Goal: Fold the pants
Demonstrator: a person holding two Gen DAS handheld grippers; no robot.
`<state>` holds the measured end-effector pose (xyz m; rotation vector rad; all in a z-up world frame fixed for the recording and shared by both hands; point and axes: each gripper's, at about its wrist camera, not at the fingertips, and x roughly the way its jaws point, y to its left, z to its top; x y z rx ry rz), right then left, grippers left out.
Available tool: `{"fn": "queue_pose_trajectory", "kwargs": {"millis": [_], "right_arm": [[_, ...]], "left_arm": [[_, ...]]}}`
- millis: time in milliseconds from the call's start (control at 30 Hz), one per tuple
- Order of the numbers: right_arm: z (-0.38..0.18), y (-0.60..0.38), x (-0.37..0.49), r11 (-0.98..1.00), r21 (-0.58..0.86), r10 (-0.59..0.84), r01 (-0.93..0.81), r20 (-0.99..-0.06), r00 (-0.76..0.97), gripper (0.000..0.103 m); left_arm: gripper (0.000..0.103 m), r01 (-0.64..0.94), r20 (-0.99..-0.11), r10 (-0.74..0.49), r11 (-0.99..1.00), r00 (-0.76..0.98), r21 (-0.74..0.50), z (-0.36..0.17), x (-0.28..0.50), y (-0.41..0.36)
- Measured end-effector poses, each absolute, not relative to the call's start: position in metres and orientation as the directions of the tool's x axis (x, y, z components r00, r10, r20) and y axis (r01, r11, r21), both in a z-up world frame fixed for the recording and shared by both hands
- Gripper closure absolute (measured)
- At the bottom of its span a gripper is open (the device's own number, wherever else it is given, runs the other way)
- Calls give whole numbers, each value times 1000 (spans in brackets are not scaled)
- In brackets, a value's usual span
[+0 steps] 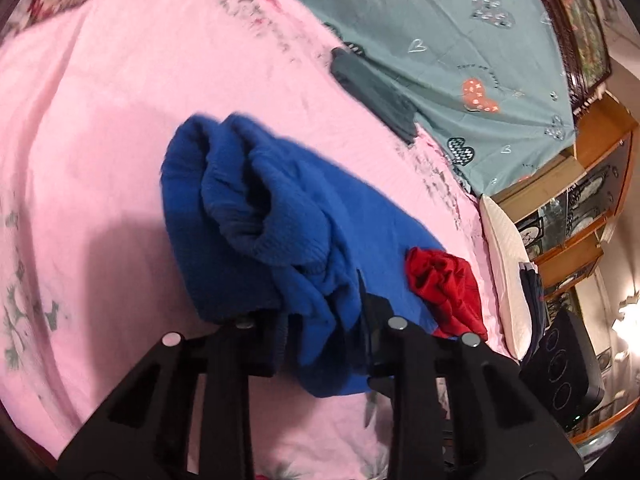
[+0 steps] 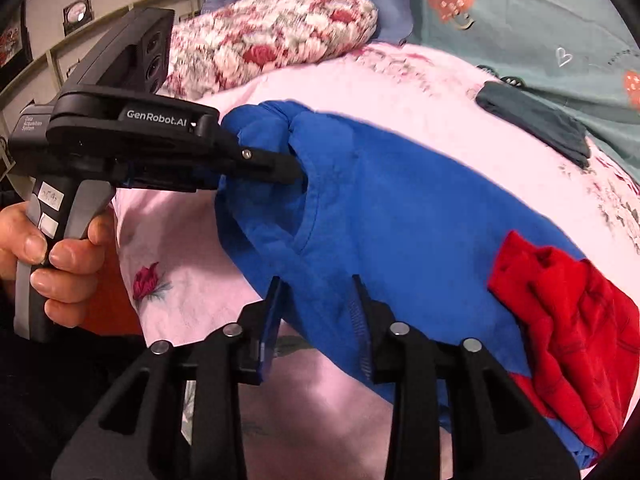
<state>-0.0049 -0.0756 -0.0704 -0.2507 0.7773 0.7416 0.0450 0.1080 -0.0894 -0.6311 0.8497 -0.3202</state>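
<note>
Jaws: both pairs pinch blue cloth.
Bed (image 1: 100, 128): pink sheet; blue pants (image 2: 400, 216) lie along it, red cloth (image 2: 568, 320) at the far end.
Left gripper (image 2: 288, 168): clamps the bunched near end.
Right gripper (image 2: 316, 300): grips the near long edge beside it.

One blue pants (image 2: 400, 216), one red garment (image 2: 568, 320), one dark folded cloth (image 2: 536, 120), two tools (image 2: 316, 312).

A big bed with a pink flowery sheet (image 1: 100, 120) fills the room, with a teal blanket with hearts (image 1: 440, 40) and a flowery pillow (image 2: 272, 32) on it, and wooden shelves (image 1: 592, 184) stand beside a bright lamp (image 1: 630, 316).
</note>
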Motion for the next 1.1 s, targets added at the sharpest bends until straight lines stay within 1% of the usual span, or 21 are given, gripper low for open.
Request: {"fn": "queue_pose_trajectory", "kwargs": {"millis": [67,133,167,233,333,367,433,500,533,567,600,633,667,700,767,833,900,1000,1100], "right_arm": [[-49,-109,-9,787,71,503,-613,-648,572,73],[-25,-156,-15,853,112,474,-509,-572,669,73],[-11,-192,-20,898,138,425,-419,-524,738,73],[4,-250,-30,946,182,323,-268,-474,819,73],[8,-312,-44,976,198,176,-91,-471,864,73],[5,-331,-50,977,211,136,-37,-482,866,73],[-3,-352,-53,974,226,103,15,-505,857,73],[-15,-365,-51,972,230,85,50,-541,836,73],[-19,-368,-47,970,239,91,53,-555,827,73],[-21,-370,-43,967,252,106,47,-563,820,73],[-23,-369,-39,963,269,134,29,-570,811,71],[-25,-366,-37,959,282,158,13,-573,804,68],[-25,-365,-33,957,290,175,-1,-572,801,59],[-24,-361,-28,954,300,203,-28,-571,796,50],[-20,-354,-15,944,320,256,-76,-568,782,48],[-20,-344,-2,934,338,304,-117,-575,760,47],[-23,-338,14,926,353,331,-131,-597,731,42],[-32,-323,44,931,337,338,-142,-643,688,40],[-46,-310,78,949,278,307,-151,-696,649,38]], "left_arm": [[78,78,-577,-509,789,639,-609,-69,49,93],[78,177,-545,-531,802,649,-571,-37,56,61],[79,239,-526,-555,800,644,-551,-21,59,40],[79,355,-508,-599,791,619,-499,2,62,-8],[79,508,-533,-667,744,521,-434,9,66,-95],[79,548,-560,-684,721,467,-423,1,68,-125],[79,598,-632,-688,688,357,-411,-26,71,-177],[64,635,-705,-671,651,227,-415,-64,76,-220],[50,645,-727,-661,640,186,-417,-79,77,-233],[47,646,-745,-640,651,185,-399,-88,77,-238],[45,645,-741,-645,649,187,-403,-87,75,-237],[32,648,-727,-663,636,180,-419,-82,73,-233],[15,645,-710,-683,623,172,-442,-73,71,-227],[12,637,-689,-700,622,190,-456,-60,65,-215],[11,649,-642,-734,602,221,-465,-40,47,-192],[10,666,-601,-748,603,281,-439,-20,31,-161],[9,635,-585,-725,652,364,-414,-13,26,-132],[9,518,-592,-683,722,428,-459,-24,37,-87],[9,374,-630,-642,767,437,-521,-48,51,-51]]}}
